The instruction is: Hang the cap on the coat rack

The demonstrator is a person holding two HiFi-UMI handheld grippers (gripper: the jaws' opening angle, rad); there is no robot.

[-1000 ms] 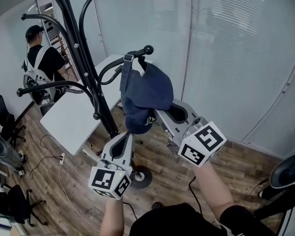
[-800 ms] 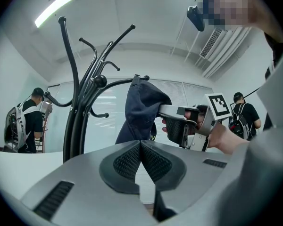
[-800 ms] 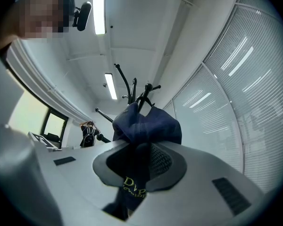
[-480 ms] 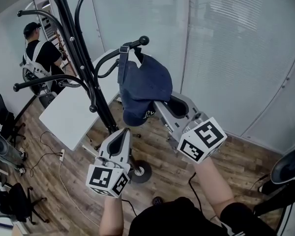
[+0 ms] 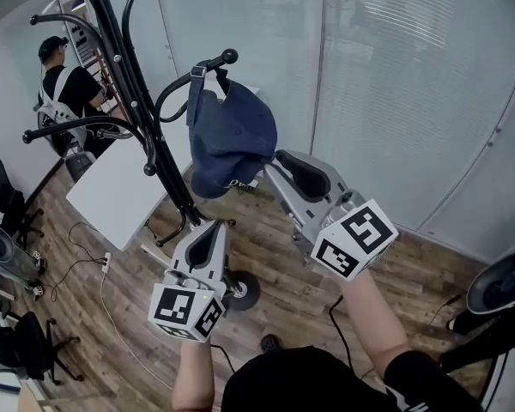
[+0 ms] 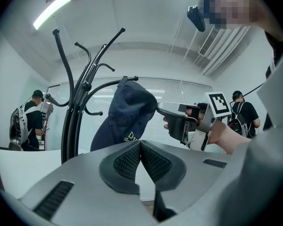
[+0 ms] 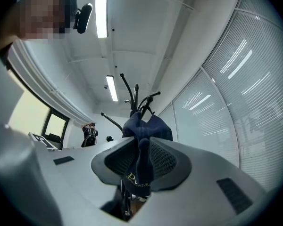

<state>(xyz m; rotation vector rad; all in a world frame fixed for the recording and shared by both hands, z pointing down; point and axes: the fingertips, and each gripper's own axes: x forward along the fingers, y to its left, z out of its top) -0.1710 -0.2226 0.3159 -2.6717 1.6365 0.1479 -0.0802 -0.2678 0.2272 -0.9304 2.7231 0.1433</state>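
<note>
**Head view:** A navy cap (image 5: 232,136) hangs by its back strap from a curved arm of the black coat rack (image 5: 137,93), just below the arm's ball tip. The right hand-held gripper (image 5: 270,163) reaches up to the cap's lower right edge and touches the fabric there. The left hand-held gripper (image 5: 213,227) sits lower, beside the rack's pole and apart from the cap. A white table (image 5: 120,204) stands behind the rack on the wooden floor (image 5: 275,290). A person in a dark cap (image 5: 69,88) stands at far left, back turned.

**Left gripper view:** The left hand-held gripper (image 6: 140,145) has its ribbed pads (image 6: 127,161) pressed together at the tips, with nothing between them. Beyond them the cap (image 6: 129,112) dangles from the rack (image 6: 78,112), and the right hand-held gripper (image 6: 179,121) meets its side.

**Right gripper view:** The right hand-held gripper (image 7: 142,147) pinches a fold of the cap (image 7: 146,126) between its pads (image 7: 162,161). The cloth runs down through the gap, with yellow lettering showing below. The rack (image 7: 134,98) rises behind it.
</note>
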